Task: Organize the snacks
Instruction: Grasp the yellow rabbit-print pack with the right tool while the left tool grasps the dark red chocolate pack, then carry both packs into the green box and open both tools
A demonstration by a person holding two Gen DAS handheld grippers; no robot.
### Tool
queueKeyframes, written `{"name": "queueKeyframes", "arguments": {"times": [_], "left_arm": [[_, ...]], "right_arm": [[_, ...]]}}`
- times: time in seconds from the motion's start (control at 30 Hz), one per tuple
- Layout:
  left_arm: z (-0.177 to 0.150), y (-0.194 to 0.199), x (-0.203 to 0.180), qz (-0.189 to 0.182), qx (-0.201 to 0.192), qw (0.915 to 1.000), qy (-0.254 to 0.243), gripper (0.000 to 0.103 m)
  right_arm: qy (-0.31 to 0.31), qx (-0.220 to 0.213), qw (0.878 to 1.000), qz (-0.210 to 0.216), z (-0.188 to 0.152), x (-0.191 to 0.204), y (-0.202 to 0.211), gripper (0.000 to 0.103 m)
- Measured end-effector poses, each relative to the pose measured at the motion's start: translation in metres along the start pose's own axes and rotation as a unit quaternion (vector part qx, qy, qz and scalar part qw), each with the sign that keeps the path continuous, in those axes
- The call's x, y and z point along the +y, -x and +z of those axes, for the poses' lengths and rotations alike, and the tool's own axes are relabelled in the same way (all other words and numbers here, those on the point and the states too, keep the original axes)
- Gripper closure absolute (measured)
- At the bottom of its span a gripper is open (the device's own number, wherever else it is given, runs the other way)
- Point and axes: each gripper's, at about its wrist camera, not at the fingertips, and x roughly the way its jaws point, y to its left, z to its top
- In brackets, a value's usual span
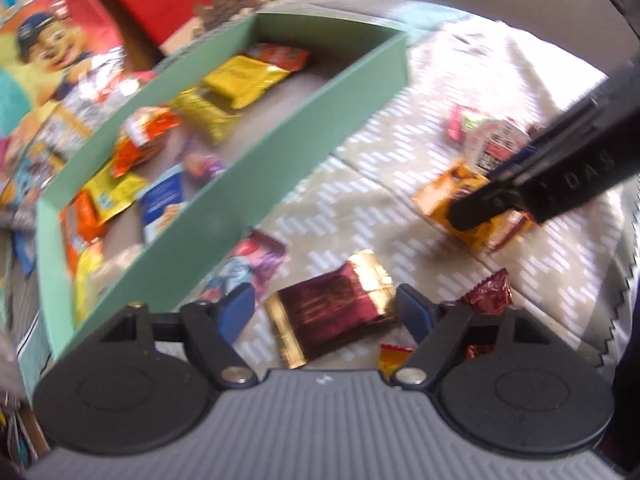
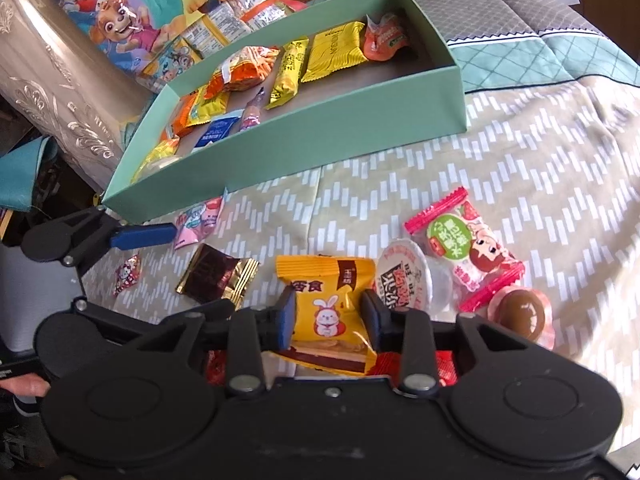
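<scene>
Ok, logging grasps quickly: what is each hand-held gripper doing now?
Left hand-held gripper: open around the dark red foil packet.
Right hand-held gripper: shut on the yellow rabbit-print snack packet.

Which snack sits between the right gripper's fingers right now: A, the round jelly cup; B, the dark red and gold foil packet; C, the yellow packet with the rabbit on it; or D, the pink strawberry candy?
C: in the right wrist view the right gripper has its blue pads on either side of the yellow rabbit packet, while the jelly cup lies beside it, outside the fingers.
</scene>
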Motion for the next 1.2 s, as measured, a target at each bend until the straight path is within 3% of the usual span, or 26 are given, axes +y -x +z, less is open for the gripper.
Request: {"name": "queueKeyframes", "arguments": {"times": [0.07, 0.2, 0.3, 0.43, 0.53, 0.57, 0.63, 0.7, 0.8, 0.97, 1.2], "left_arm": [[0.004, -0.001, -0.002, -0.026, 0.0, 0.9997, 0.0, 0.052], [0.006, -0.003, 0.001, -0.021, 0.006, 0.9978, 0.063, 0.054], [0.002, -0.002, 0.008, -0.011, 0.015, 0.9923, 0.123, 0.047], [-0.008, -0.006, 0.023, 0.019, 0.049, 0.9823, 0.18, 0.017], [-0.016, -0.006, 0.031, 0.011, 0.053, 0.9739, 0.22, 0.018], [-0.016, -0.006, 0.028, 0.014, 0.052, 0.9751, 0.215, 0.019], [-0.013, -0.002, 0.022, 0.006, 0.04, 0.9777, 0.206, 0.043], [-0.008, 0.001, 0.013, 0.01, 0.033, 0.981, 0.191, 0.049], [-0.005, 0.01, 0.005, 0.01, 0.018, 0.9829, 0.183, 0.071], [-0.004, 0.018, 0.007, 0.004, 0.01, 0.9797, 0.2, 0.076], [-0.008, 0.034, 0.028, 0.0, -0.012, 0.9679, 0.251, 0.087]], "right_arm": [[-0.006, -0.004, 1.0, 0.006, -0.001, -0.003, 0.0, 0.069], [-0.017, -0.011, 1.0, 0.014, 0.0, -0.006, 0.0, 0.069], [-0.023, -0.015, 0.999, 0.018, 0.001, -0.007, -0.002, 0.069], [-0.029, -0.019, 0.999, 0.024, 0.0, -0.009, 0.0, 0.069], [-0.034, -0.023, 0.999, 0.028, -0.001, -0.01, -0.001, 0.069], [-0.036, -0.023, 0.999, 0.028, -0.001, -0.009, -0.001, 0.069], [-0.037, -0.025, 0.999, 0.026, -0.002, -0.008, -0.001, 0.069], [-0.031, -0.027, 0.999, 0.021, -0.003, -0.004, -0.001, 0.069], [-0.015, -0.026, 0.999, 0.01, -0.003, 0.003, 0.0, 0.069], [-0.007, -0.021, 1.0, 0.017, -0.003, 0.009, 0.004, 0.071], [-0.008, -0.024, 0.999, 0.021, 0.003, 0.014, 0.011, 0.071]]}}
